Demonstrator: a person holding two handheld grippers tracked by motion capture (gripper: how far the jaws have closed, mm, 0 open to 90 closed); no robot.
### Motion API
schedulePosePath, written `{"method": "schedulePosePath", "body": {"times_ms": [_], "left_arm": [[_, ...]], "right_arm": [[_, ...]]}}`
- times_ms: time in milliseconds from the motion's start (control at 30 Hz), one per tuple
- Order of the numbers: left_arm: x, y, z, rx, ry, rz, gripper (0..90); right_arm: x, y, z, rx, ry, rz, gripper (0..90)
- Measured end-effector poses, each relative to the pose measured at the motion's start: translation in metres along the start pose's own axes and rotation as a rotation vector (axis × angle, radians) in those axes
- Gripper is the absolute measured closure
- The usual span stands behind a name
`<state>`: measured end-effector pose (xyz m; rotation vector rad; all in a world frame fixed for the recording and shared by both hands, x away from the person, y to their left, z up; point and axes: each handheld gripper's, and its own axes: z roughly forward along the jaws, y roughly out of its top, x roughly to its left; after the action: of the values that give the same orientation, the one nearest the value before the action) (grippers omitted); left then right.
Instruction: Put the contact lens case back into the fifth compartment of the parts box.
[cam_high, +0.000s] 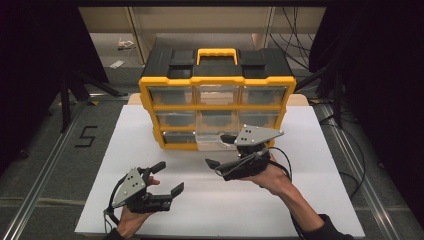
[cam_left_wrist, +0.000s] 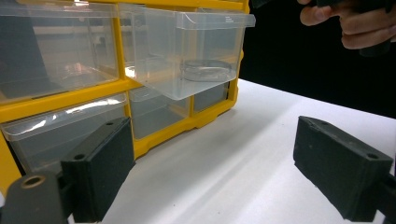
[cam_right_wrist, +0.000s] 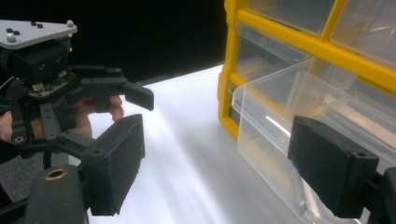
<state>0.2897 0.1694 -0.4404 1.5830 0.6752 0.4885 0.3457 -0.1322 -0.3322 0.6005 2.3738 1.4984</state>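
Left gripper (cam_high: 165, 179): spread wide, grasping nothing, low over the white counter (cam_high: 300, 200) and well short of the organizer (cam_high: 216, 107). At centre, a clear drawer (cam_left_wrist: 196, 51) pulled partway out of the bottom row, middle bay, jutting over the counter. Thin, glossy plastic, so probably light, slick and a little flexible; best taken by the front lip or pushed flat on the front wall, gently. Something round and clear inside, hard to identify. Right gripper (cam_high: 223, 150): spread too, empty, just beside the drawer front.
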Motion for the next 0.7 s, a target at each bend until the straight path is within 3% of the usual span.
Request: {"method": "schedulePosePath", "body": {"times_ms": [700], "left_arm": [[0.0,0.0,0.0,0.0,0.0,0.002,12.2]], "right_arm": [[0.004,-0.017,0.007,0.059,0.012,0.011,20.9]]}}
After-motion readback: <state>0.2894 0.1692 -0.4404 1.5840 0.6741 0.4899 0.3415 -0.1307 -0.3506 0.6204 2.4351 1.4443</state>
